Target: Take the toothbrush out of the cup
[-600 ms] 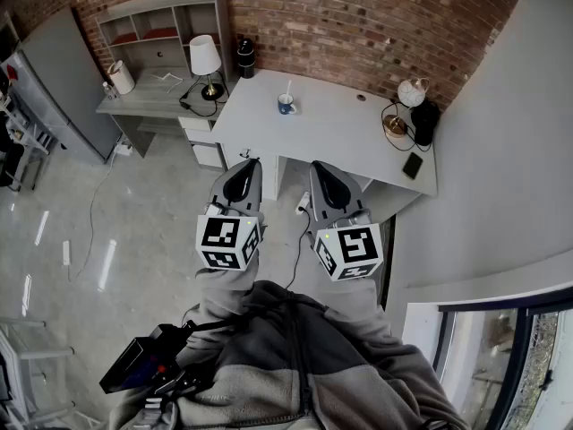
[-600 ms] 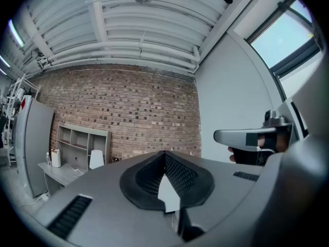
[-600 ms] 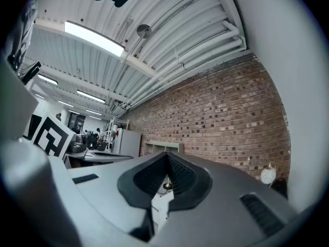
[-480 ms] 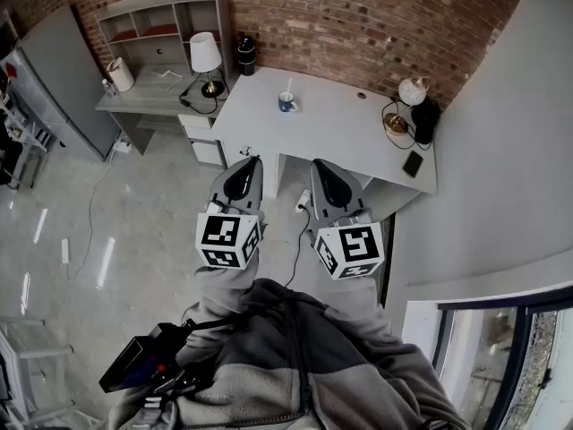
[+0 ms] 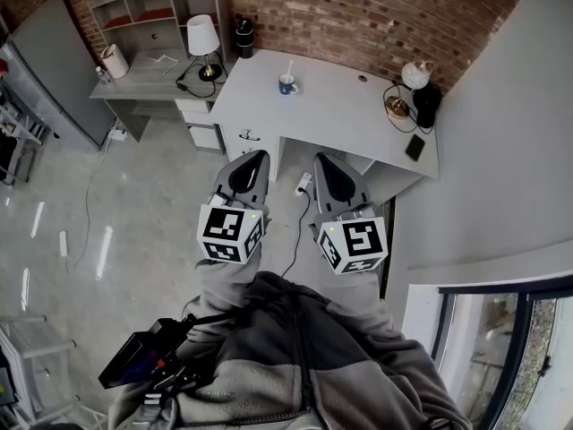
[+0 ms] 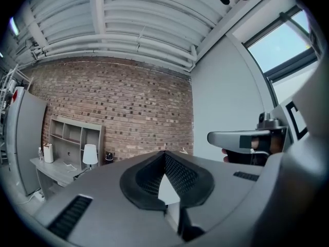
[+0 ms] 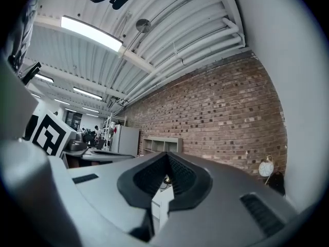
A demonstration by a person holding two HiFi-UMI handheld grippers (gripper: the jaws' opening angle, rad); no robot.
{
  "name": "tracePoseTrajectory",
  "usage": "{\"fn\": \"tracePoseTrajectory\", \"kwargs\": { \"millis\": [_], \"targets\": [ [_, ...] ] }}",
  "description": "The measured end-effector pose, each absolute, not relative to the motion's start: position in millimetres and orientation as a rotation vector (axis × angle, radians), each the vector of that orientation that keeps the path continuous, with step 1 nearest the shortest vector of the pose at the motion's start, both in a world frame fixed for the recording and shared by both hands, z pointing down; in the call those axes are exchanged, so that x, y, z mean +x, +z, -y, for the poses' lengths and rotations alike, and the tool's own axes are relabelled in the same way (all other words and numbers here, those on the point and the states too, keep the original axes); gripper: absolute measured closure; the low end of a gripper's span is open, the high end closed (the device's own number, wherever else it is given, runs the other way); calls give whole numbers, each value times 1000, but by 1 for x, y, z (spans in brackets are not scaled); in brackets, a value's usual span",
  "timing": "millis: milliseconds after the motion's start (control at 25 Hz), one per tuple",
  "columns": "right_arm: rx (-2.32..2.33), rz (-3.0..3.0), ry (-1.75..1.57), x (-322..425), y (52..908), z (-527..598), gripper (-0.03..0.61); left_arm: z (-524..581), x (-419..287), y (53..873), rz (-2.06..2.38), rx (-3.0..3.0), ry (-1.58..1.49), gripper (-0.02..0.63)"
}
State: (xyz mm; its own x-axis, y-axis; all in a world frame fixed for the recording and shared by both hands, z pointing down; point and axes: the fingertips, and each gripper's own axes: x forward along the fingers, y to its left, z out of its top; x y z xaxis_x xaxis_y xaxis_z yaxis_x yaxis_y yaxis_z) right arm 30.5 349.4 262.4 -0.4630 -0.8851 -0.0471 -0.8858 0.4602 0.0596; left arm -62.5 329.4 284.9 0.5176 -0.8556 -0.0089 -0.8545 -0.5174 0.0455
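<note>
A blue cup (image 5: 286, 84) stands on the white desk (image 5: 340, 119) near its far edge, with a white toothbrush (image 5: 288, 68) upright in it. Both grippers hang over the floor, well short of the desk and pointing toward it. My left gripper (image 5: 258, 156) is shut with nothing in it, and so is my right gripper (image 5: 320, 158). In the left gripper view the left gripper (image 6: 164, 153) has its jaws closed at the tip, and the other gripper's jaw shows at the right. In the right gripper view the right gripper (image 7: 167, 154) is likewise closed. Neither gripper view shows the cup.
A white lamp (image 5: 203, 37) and a paper roll (image 5: 114, 61) stand on a lower grey desk (image 5: 148, 83) to the left. At the white desk's right end are a round clock (image 5: 414, 74), a black object (image 5: 427, 106) and a phone (image 5: 414, 147). Cables (image 5: 300, 231) trail on the floor.
The head view has shifted a little, so the desk and cup sit slightly higher in the picture. Both grippers stay shut and side by side.
</note>
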Motion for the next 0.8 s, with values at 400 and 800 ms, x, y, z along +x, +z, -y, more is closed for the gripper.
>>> {"fn": "tracePoseTrajectory", "kwargs": {
  "millis": [400, 800],
  "targets": [
    [-1635, -2686, 78, 16, 272, -351, 577, -332, -84, 294, 1539, 2666, -26, 609],
    [-1607, -2704, 88, 1, 275, -350, 577, -331, -103, 297, 1574, 2628, -86, 609]
  ]
}}
